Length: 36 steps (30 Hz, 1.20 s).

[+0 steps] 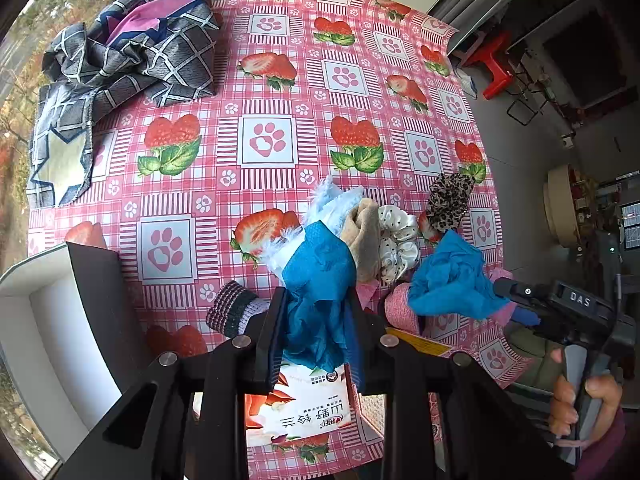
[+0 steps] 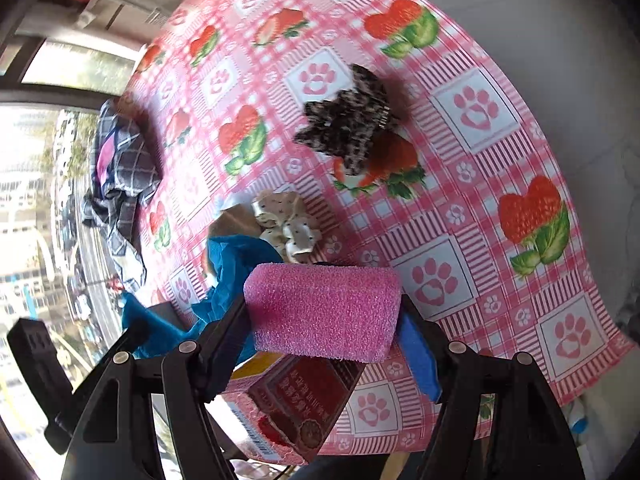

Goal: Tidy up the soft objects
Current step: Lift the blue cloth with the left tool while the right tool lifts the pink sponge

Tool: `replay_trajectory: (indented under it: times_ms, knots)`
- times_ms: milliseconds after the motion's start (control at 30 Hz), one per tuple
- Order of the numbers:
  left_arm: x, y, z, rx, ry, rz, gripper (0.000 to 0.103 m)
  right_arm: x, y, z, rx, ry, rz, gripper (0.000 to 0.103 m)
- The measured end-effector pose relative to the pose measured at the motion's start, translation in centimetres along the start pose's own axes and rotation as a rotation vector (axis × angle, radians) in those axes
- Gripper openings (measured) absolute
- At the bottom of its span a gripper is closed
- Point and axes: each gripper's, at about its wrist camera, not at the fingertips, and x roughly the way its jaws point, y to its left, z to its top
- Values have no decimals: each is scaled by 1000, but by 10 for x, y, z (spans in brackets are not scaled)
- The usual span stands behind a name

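My left gripper (image 1: 318, 332) is shut on a crumpled blue cloth (image 1: 320, 276), which hangs lifted above the table. In the right wrist view my right gripper (image 2: 324, 312) is shut on a pink sponge (image 2: 324, 312), its fingers pressing both ends. The sponge (image 1: 400, 306) also shows in the left wrist view, half hidden by another bunch of blue cloth (image 1: 448, 280). On the strawberry tablecloth (image 1: 264, 144) lie a leopard scrunchie (image 1: 448, 200), a white dotted scrunchie (image 1: 400, 240), a beige cloth (image 1: 364, 232), a pale blue fringed cloth (image 1: 328, 208) and a striped knit piece (image 1: 236, 308).
A checked grey blanket (image 1: 132, 52) is heaped at the far left corner. A white bin (image 1: 48, 320) stands at the near left, and a printed carton (image 1: 304, 408) lies under the grippers. A person's hand (image 1: 580, 396) holds the right gripper. A red stool (image 1: 496, 68) stands beyond the table.
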Motion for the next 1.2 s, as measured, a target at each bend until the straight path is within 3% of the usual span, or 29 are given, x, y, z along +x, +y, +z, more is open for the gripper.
replay_trajectory:
  times_ms: [233,333,467,667,900,933,967,1000,1200]
  knots:
    - [-1,1,-7,14,22,21,29,38,-80,9,198,50,-69,73]
    - [0,0,-9,22,28,25,29,43,-103,5,267,32,-105,91]
    - [1,-4,-9,29,34,25,29,47,-119,-1,308,36,-131,91]
    - [-3,-10,-9,43,30,46,30,62,-120,1,273,47,-158,91]
    - [-5,-22,-7,79,19,94,29,87,-109,16,329,26,-159,91]
    - [-7,-26,-6,89,13,98,29,88,-105,17,327,17,-172,88]
    - [-8,-30,-4,101,5,101,30,88,-102,17,317,18,-198,75]
    - [-9,-35,-3,111,-4,104,29,87,-98,17,300,19,-240,75]
    - [-15,-68,1,156,-59,100,29,65,-82,4,208,-13,-212,75]
